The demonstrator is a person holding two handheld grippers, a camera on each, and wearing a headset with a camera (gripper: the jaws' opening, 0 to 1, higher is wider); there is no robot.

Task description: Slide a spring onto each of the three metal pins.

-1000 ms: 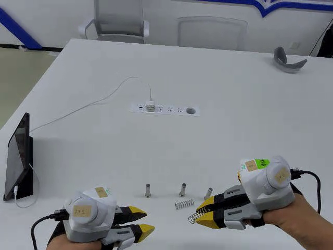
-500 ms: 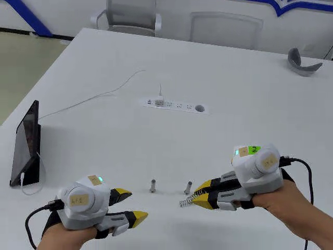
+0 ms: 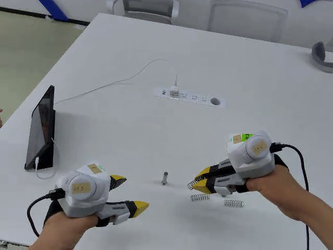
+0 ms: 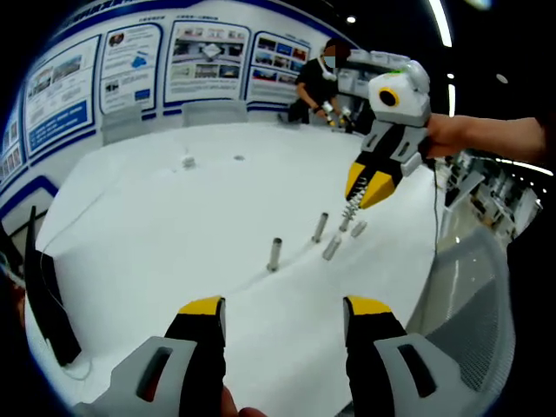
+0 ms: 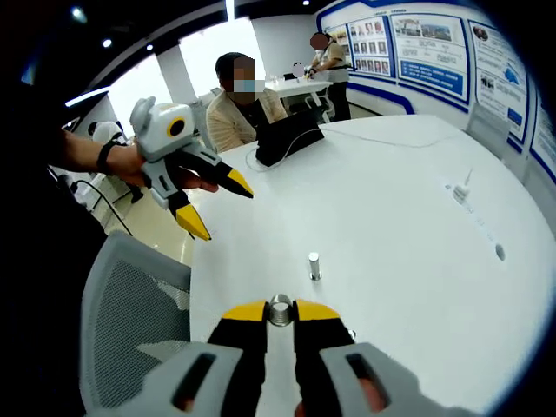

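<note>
A thin, silvery coiled spring [image 3: 194, 182] is pinched between the yellow-tipped jaws of the right hand-held gripper [image 3: 204, 183], which are pressed together on it. Its free end projects past the tips toward the left. In the right gripper view the same spring is seen end-on, as a small ring held at the very tips.

A second spring [image 3: 200, 197] is seen lying flat on the white counter [image 3: 130, 130] close to its near edge, just under the right hand-held gripper. A third spring [image 3: 234, 203] lies a little further right along the same edge.

A short metal pin [image 3: 165, 178] stands upright near the near edge, between the two grippers and apart from the held spring. In the left gripper view a further pin [image 4: 321, 227] is seen upright beyond it, near the hanging end of the held spring. Whether the two touch cannot be told.

The right hand-held gripper is held from the right by the right hand [image 3: 276, 185] and is pointed leftward and slightly down. The left hand-held gripper [image 3: 130, 194] is held low toward the near left corner by the left hand [image 3: 67, 229]. It is aimed rightward at the pins, with its jaws spread wide and nothing between them.
</note>
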